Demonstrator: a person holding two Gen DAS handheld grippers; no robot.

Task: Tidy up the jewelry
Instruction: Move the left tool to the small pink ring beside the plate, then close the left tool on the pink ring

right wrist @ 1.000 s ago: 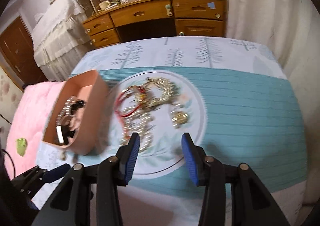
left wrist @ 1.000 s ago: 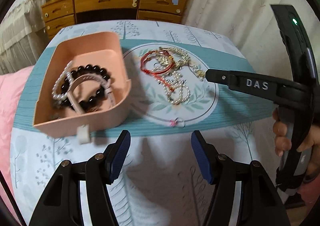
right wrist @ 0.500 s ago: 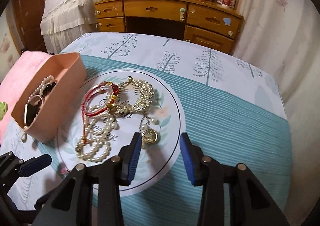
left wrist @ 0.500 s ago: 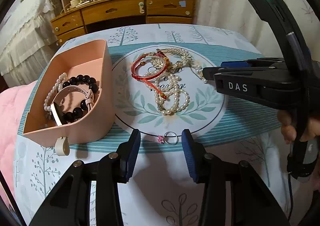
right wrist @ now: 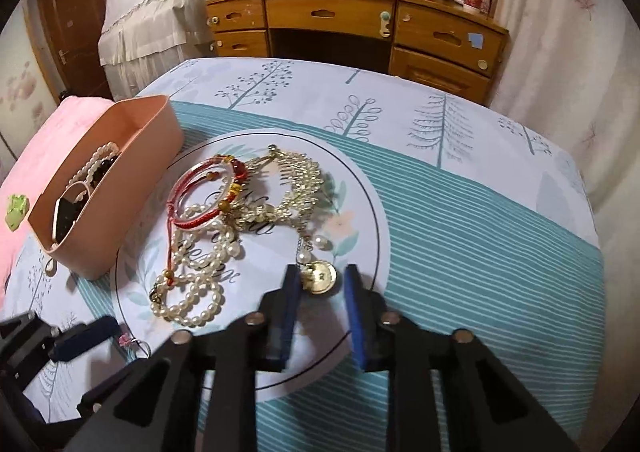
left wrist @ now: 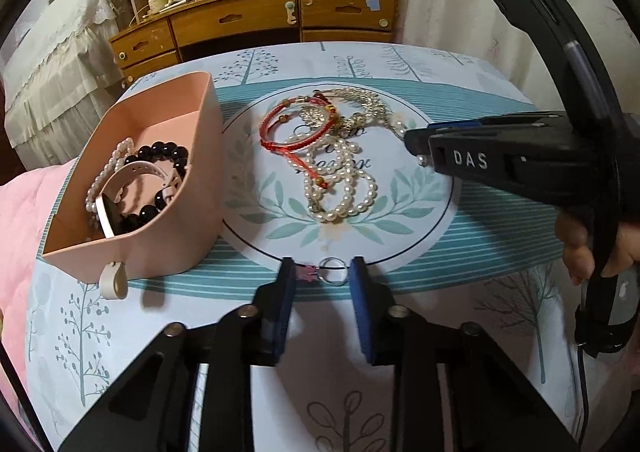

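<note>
Now — left gripper [left wrist: 322, 272]: open, straddling silver ring [left wrist: 333, 271]; close squarely.
Right gripper [right wrist: 319, 279]: open around gold pendant [right wrist: 320, 276] — grip low.

Open cloth ahead, box wall at left

Tall pink plastic box [left wrist: 168, 188] blocks the left; tangled pearl-and-gold jewelry pile [right wrist: 224, 220] crowds the round mat's [right wrist: 360, 188] centre.

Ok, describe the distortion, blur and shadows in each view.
Left wrist: fisheye bends the desk; left gripper fingers slightly soft, pearls sharp. Right wrist: black vignette corners; gold pendant mildly blurred; pink box casts a soft shadow.
</note>
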